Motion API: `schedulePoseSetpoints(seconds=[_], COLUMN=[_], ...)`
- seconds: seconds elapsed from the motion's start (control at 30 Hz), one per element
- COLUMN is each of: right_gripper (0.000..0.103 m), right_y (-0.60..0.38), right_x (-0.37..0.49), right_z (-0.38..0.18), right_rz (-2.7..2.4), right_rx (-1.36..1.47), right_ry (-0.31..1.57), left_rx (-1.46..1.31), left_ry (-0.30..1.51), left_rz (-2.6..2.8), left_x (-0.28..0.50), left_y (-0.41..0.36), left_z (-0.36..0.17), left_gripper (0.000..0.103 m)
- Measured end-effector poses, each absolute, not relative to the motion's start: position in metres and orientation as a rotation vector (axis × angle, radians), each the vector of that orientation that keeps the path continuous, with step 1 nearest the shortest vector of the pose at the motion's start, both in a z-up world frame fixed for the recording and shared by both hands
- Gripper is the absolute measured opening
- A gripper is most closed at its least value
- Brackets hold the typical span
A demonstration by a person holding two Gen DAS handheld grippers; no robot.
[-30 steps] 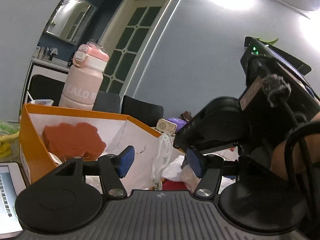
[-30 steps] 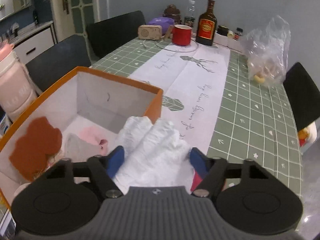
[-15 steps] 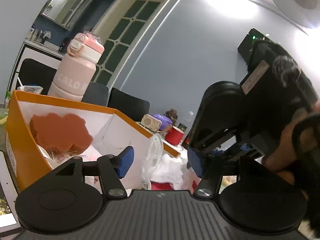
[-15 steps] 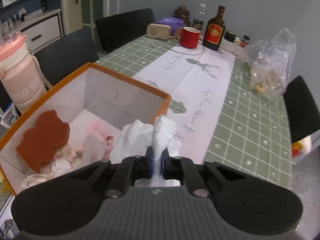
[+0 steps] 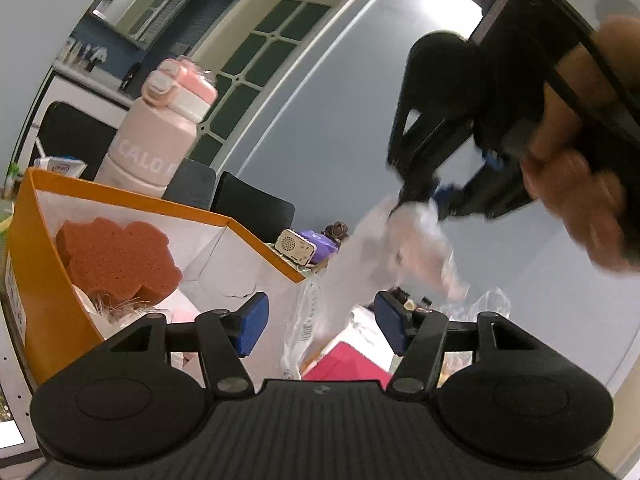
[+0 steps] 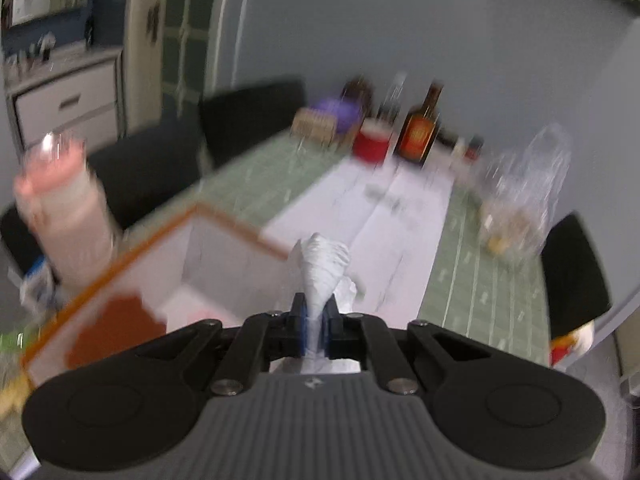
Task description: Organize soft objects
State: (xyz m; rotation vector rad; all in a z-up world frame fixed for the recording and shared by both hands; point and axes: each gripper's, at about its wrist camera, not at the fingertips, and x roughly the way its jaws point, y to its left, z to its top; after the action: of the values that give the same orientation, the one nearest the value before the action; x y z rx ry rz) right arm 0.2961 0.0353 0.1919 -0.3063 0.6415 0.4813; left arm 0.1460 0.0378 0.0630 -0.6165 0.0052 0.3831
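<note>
The orange box is seen open on top, its floor crowded by a brown sponge. A pink bottle stands just behind it; bottles line the far tabletop.

This is a home dining room. A long table under a green checked cloth with a white runner carries a liquor bottle, a red mug and a small radio at its far end. Dark chairs line its left edge, beside a paned door and a white cabinet.
</note>
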Motion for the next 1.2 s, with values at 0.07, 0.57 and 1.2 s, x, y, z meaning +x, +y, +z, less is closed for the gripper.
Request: schedulePoseSetpoints(seconds=[0.07, 0.57, 1.2], right_gripper=[0.005, 0.022, 0.1], right_y=[0.044, 0.116, 0.046], right_x=[0.294, 0.302, 0.291], right_z=[0.202, 0.192, 0.208], right_rz=[0.487, 0.456, 0.411], right_rx=[-0.29, -0.413, -0.218], right_ry=[0.619, 0.632, 0.567], left_rx=[-0.675, -0.856, -0.803], left_ry=[-0.02, 0.001, 0.01], left_rz=[0.377, 0.33, 0.34], left_x=[0.142, 0.14, 0.141], left_y=[0.047, 0.079, 0.074], left_z=[0.063, 0.065, 0.067], left_gripper=[0.07, 0.067, 0.068])
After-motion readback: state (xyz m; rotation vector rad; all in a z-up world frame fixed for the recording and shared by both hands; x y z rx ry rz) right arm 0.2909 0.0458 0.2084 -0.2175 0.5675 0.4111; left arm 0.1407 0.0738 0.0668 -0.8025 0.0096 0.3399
